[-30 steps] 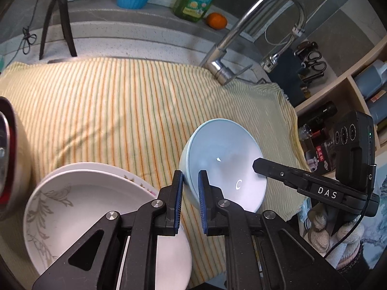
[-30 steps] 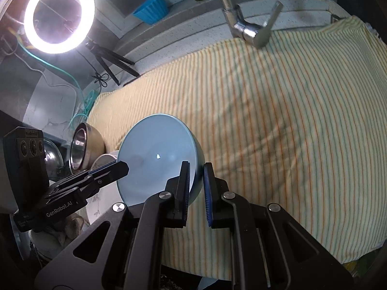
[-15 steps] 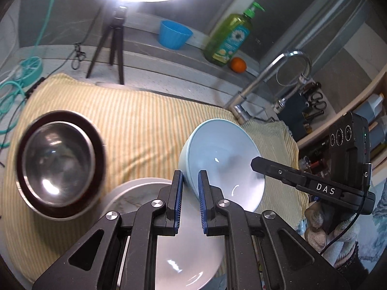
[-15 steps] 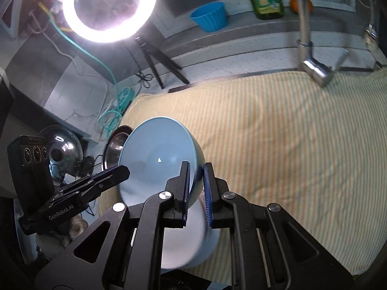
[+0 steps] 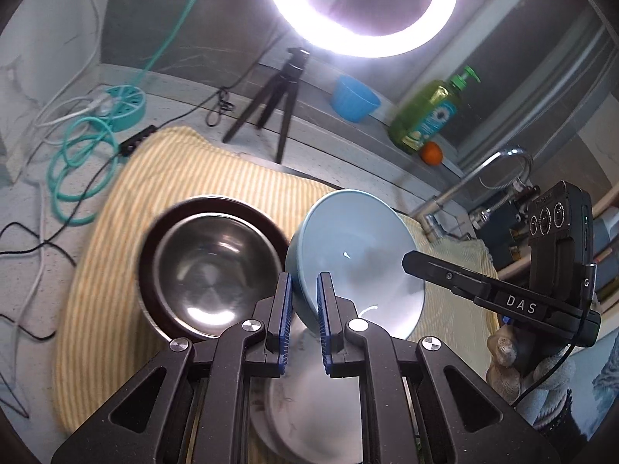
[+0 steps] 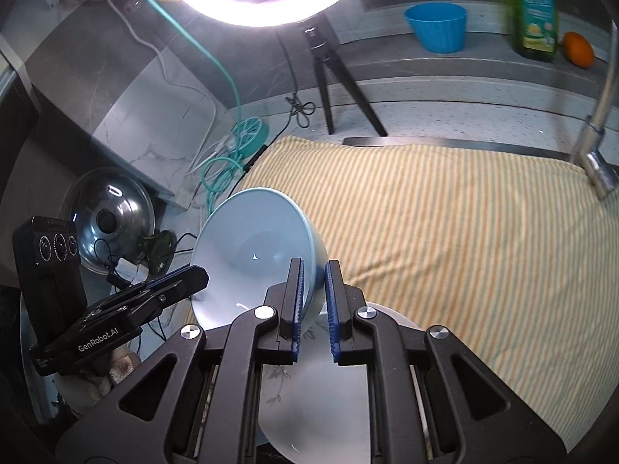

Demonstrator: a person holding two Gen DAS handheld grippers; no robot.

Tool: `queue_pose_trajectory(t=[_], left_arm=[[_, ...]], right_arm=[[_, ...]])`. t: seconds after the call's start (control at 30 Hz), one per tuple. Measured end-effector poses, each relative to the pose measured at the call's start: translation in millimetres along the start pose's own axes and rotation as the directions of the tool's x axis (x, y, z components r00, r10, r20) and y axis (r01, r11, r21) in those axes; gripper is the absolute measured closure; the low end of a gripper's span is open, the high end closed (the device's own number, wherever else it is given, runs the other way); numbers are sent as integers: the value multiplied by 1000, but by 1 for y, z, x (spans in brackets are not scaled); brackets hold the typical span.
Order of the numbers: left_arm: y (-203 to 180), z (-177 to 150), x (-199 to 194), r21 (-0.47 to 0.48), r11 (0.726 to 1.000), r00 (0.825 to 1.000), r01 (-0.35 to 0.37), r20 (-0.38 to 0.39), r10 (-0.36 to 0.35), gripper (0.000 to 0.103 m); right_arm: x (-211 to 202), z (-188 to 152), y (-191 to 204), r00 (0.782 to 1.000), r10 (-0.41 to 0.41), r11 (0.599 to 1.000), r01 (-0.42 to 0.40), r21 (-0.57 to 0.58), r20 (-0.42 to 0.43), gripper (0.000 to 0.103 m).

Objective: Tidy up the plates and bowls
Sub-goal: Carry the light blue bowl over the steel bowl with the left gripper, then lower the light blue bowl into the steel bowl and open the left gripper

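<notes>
Pale-blue glazed ceramic bowl pinched by its rim on both sides, left gripper and right gripper fingers clamped on it, held tilted above white plates; probably mid-carry toward steel bowl, needing level lowering
</notes>
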State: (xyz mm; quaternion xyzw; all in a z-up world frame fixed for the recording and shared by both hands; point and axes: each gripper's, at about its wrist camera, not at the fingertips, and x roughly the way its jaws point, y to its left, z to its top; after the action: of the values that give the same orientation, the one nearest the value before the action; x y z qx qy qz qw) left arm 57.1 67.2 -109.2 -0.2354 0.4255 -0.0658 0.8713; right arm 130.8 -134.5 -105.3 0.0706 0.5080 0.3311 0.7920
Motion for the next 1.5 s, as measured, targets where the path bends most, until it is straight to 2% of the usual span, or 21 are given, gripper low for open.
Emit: queue_pose_trajectory(t=[0.37,0.63,1.3,1.37,1.43,1.5], left_arm=[[52,5,-2,-84,994,998,-64,2,64,92],[70,4,8,-110,990,996,-86,-30,83,92],[79,2,18,-110,988,992,-112,-68,105,90],[80,3,17,-115,987,992,-111,-68,104,81],[81,4,13,-115,987,993,-109,-57,103,79],[82,5,7,-117,987,994,-110,-38,107,79]], right_arm=[[61,16,39,997,-1,998,-4,-70,-75,92],[93,16,45,991,-32,995,20,-93,-130,92],[116,17,51,983,-72,990,50,-134,-166,90],[112,18,51,986,-63,990,41,-136,-157,82],[106,18,51,989,-53,990,35,-134,-138,62],[99,19,49,993,-49,991,34,-131,-112,60]])
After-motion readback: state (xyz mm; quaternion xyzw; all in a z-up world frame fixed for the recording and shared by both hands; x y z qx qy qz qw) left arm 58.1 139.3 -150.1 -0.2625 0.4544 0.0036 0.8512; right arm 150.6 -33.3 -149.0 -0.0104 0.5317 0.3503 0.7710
